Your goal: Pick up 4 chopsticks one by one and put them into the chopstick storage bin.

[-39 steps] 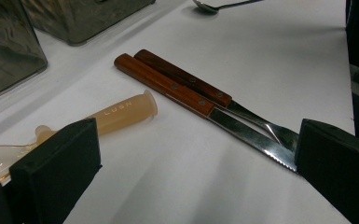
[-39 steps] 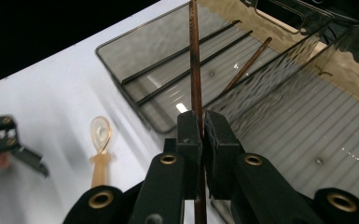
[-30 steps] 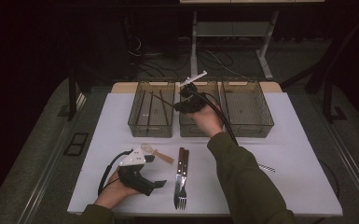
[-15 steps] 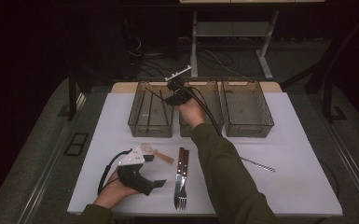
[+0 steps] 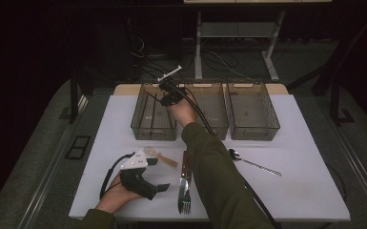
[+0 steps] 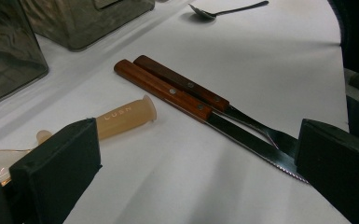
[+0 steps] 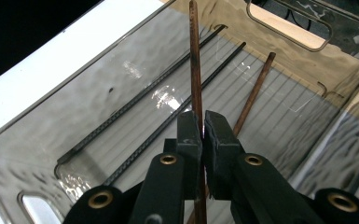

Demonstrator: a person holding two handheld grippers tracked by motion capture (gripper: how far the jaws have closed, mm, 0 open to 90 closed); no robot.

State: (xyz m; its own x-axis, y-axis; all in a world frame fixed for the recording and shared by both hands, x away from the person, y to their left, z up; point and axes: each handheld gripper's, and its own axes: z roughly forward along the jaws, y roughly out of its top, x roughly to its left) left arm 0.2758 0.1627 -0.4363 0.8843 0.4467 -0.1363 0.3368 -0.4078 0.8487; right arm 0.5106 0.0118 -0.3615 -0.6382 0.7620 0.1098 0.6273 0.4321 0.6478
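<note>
- The right gripper has its two black jaws pressed together on a thin brown chopstick; the stick passes between the pads and points to the top of the right gripper view.
- In the same view, the held chopstick is above the smoky clear bin, and I cannot tell if its far tip touches the bin floor.
- On the floor of this bin lie two dark twisted chopsticks, side by side, and one more brown chopstick at the right of them.
- In the high view the right gripper is in the upper middle of the frame, over the left bin of three bins in a row; the middle bin and the right bin stand beside it.
- The left gripper rests on the white table in the lower left of the high view, held by the left hand.
- In the left gripper view its jaws are spread wide with nothing between the pads.
- Ahead of these jaws lie a wooden-handled knife and a wooden-handled fork, touching along their handles.
- A pale plastic handle lies near the left jaw, and a spoon is at the top edge.
</note>
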